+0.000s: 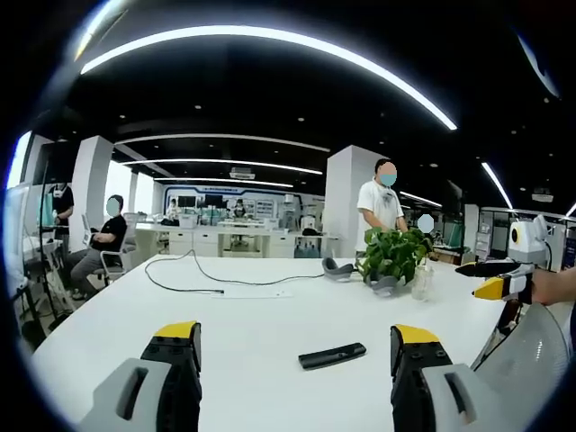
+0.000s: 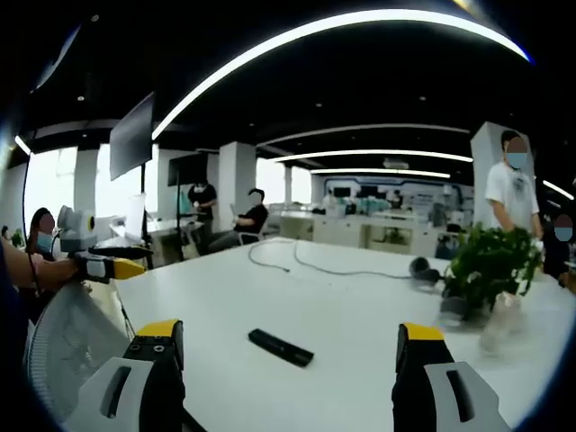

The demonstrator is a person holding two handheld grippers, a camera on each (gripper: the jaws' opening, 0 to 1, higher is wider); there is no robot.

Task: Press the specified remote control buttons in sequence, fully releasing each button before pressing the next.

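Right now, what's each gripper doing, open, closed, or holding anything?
Left gripper: open, holding nothing, above the table short of the remote control.
Right gripper: open, holding nothing, also short of the remote.

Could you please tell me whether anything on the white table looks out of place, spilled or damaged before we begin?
Nothing stands out. The remote control lies flat on the table, apart from the potted plant and the loose cable. Both claws are open and empty.
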